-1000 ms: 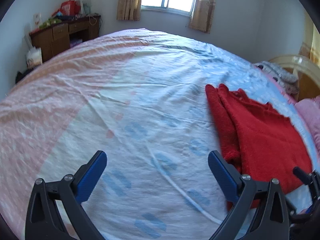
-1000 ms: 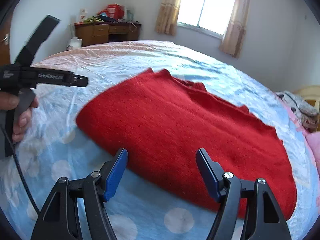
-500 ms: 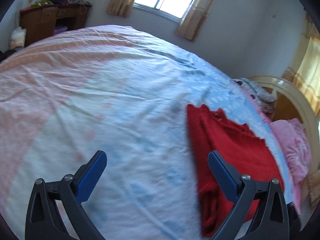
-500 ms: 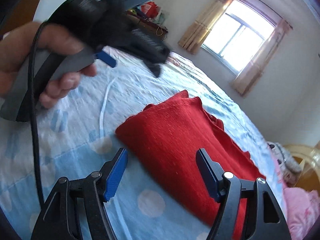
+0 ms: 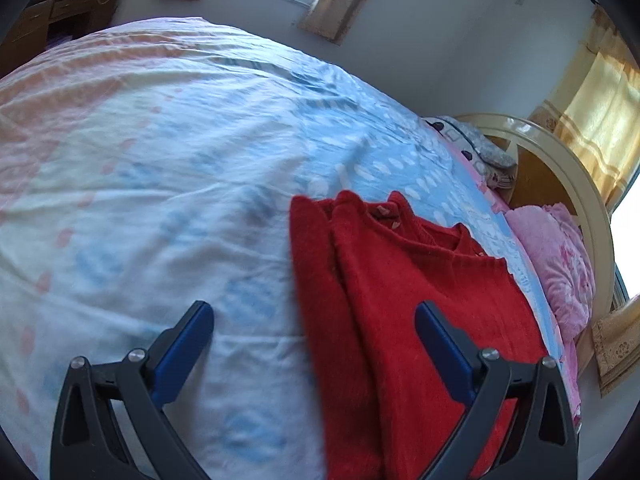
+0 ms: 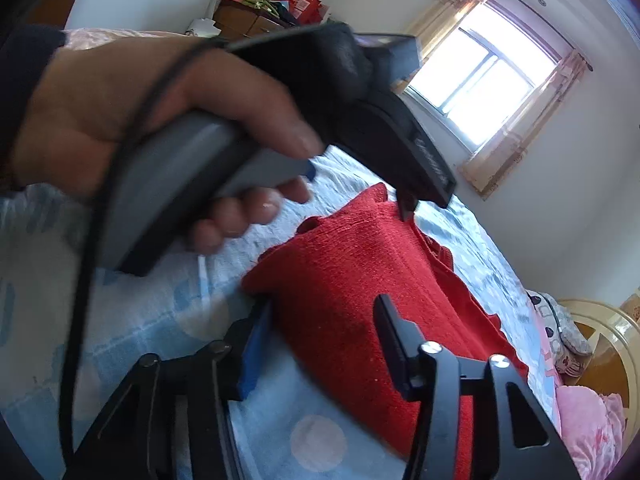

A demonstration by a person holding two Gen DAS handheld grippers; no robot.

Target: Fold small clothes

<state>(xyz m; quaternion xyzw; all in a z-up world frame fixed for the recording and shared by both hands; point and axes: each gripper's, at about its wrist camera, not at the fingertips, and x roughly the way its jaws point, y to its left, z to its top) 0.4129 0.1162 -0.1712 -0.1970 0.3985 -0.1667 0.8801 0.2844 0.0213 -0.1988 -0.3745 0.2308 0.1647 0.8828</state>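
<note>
A folded red knit sweater (image 5: 400, 304) lies on the bed, at the right of the left wrist view and in the middle of the right wrist view (image 6: 360, 280). My left gripper (image 5: 314, 344) is open and empty, held above the sweater's left edge, with its right finger over the red cloth. My right gripper (image 6: 320, 344) is open at the sweater's near corner, with the red edge between its jaws. The hand holding the left gripper (image 6: 160, 128) fills the upper left of the right wrist view.
The bed sheet (image 5: 160, 160) is pale blue and pink with dots. A pink pillow (image 5: 560, 264) and the cream headboard (image 5: 576, 168) are at the right. A wooden desk (image 6: 248, 20) with clutter stands by the far wall, next to a window (image 6: 480, 76).
Both grippers swung right and moved closer to the sweater. The left gripper now sits over its left edge. The right gripper's jaws have narrowed around the near corner.
</note>
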